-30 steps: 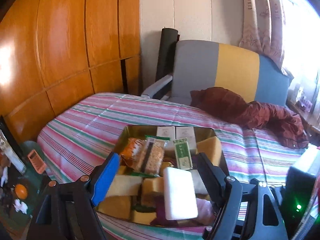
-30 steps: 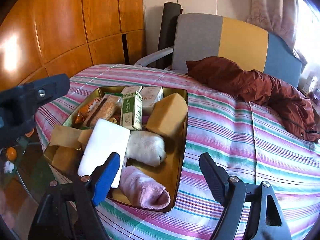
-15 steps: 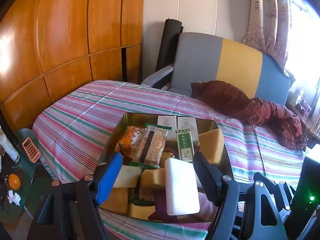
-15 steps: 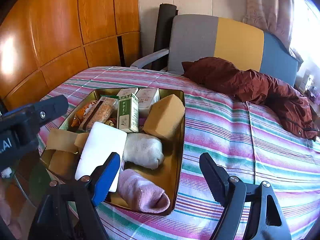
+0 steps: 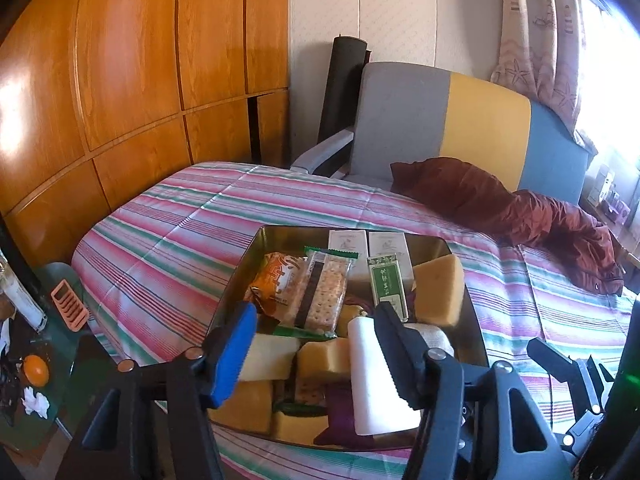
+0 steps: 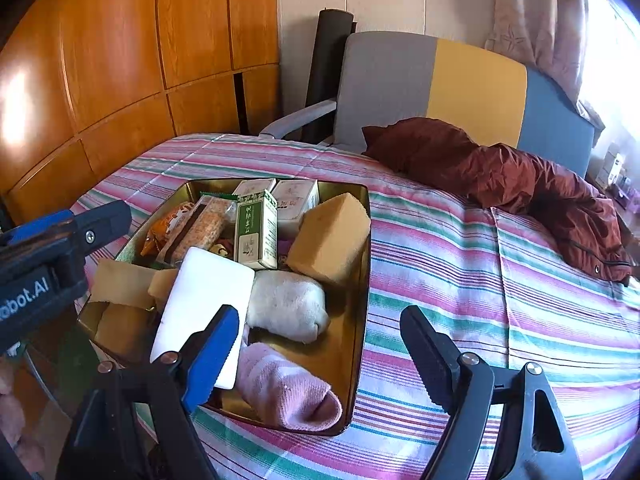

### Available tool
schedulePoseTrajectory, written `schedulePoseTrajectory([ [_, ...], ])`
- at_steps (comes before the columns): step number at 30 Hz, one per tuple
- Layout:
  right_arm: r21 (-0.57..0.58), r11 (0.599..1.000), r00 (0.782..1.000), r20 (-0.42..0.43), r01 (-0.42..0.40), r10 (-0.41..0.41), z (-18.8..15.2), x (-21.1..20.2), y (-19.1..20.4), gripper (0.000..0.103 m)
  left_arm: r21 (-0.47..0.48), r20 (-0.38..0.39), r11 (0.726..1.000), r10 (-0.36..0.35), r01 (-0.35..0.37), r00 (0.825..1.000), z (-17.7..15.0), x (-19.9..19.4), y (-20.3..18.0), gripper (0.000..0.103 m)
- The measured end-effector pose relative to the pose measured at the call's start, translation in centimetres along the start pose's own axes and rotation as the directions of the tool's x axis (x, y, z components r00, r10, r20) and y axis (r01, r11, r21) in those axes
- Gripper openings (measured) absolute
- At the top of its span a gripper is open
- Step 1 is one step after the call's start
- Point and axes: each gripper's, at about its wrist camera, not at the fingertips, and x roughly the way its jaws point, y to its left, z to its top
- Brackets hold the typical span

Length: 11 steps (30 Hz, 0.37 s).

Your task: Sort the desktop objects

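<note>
A gold metal tray (image 6: 362, 280) sits on the striped cloth, packed with objects: a white block (image 6: 204, 300), a green box (image 6: 256, 232), a tan sponge (image 6: 328, 236), a rolled white towel (image 6: 286, 304), a pink sock (image 6: 284, 388), a cracker pack (image 5: 326, 288) and an orange snack bag (image 5: 276, 280). My left gripper (image 5: 314, 354) is open and empty, above the tray's near end. My right gripper (image 6: 320, 354) is open and empty, over the tray's near right corner. The left gripper also shows in the right wrist view (image 6: 60, 236).
A maroon jacket (image 6: 520, 184) lies on the cloth at the far right. A grey, yellow and blue chair (image 6: 440, 84) stands behind the table. Wooden panels (image 5: 140, 80) line the left wall. A low side table (image 5: 36, 360) with an orange object is at lower left.
Both grippers have drawn back and risen slightly, so the tray sits farther ahead in each view. Both stay open and empty.
</note>
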Motion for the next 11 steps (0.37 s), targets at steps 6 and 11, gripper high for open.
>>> schedulePoseTrajectory([
  [6, 0.003, 1.0, 1.0, 0.013, 0.004, -0.004, 0.07, -0.28, -0.24, 0.083, -0.004, -0.002, 1.0, -0.004, 0.004, 1.0, 0.02, -0.05, 0.15, 0.056],
  [11, 0.02, 1.0, 1.0, 0.025, 0.009, -0.01, 0.18, -0.62, -0.77, 0.083, -0.001, -0.015, 1.0, -0.001, 0.001, 1.0, -0.03, 0.01, 0.09, 0.056],
])
